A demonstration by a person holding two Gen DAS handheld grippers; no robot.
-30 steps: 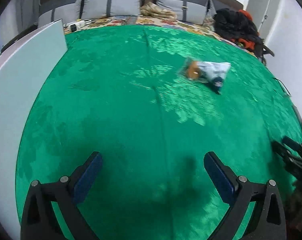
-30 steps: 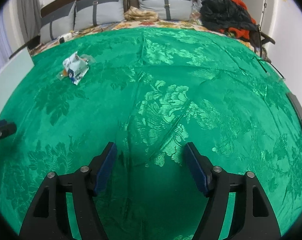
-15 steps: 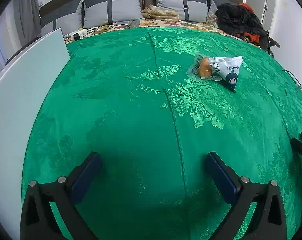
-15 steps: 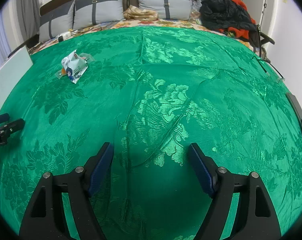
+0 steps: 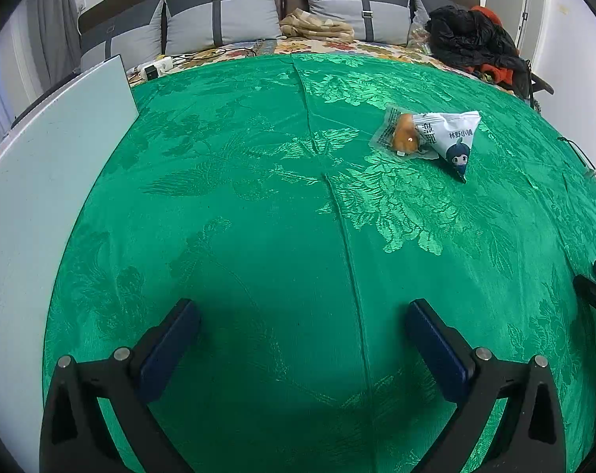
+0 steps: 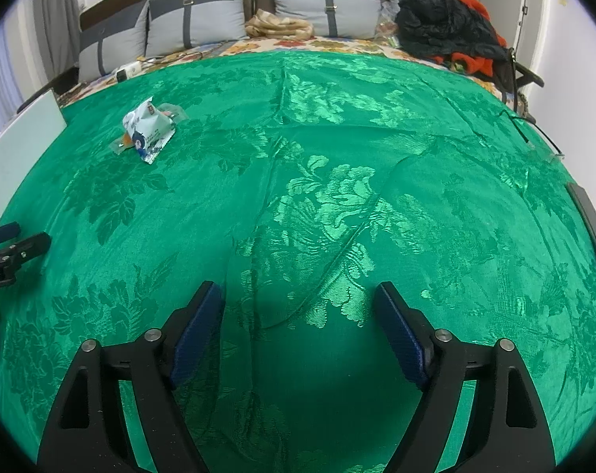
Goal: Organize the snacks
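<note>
Two snack packs lie together on the green cloth (image 5: pixel 258 236): a white triangular pack with a cartoon face (image 5: pixel 451 138) and a clear wrapper holding an orange-brown bun (image 5: pixel 402 136). In the right wrist view the white pack (image 6: pixel 148 132) lies far left with the clear wrapper mostly hidden behind it. My left gripper (image 5: pixel 303 327) is open and empty, well short of the snacks, which lie ahead to its right. My right gripper (image 6: pixel 298 307) is open and empty over bare cloth (image 6: pixel 337 216). Each gripper's tip shows at the edge of the other's view.
A pale flat board (image 5: pixel 41 181) runs along the left side of the cloth. Grey pillows (image 5: pixel 219 19), a folded beige cloth (image 5: pixel 317 27), a power strip (image 5: pixel 152 69) and a heap of dark and orange clothes (image 5: pixel 475 43) lie at the back.
The left gripper has swung right and steadied, so the snacks have slid right and nearer in its view. The right gripper has drifted slightly and opened a little wider.
</note>
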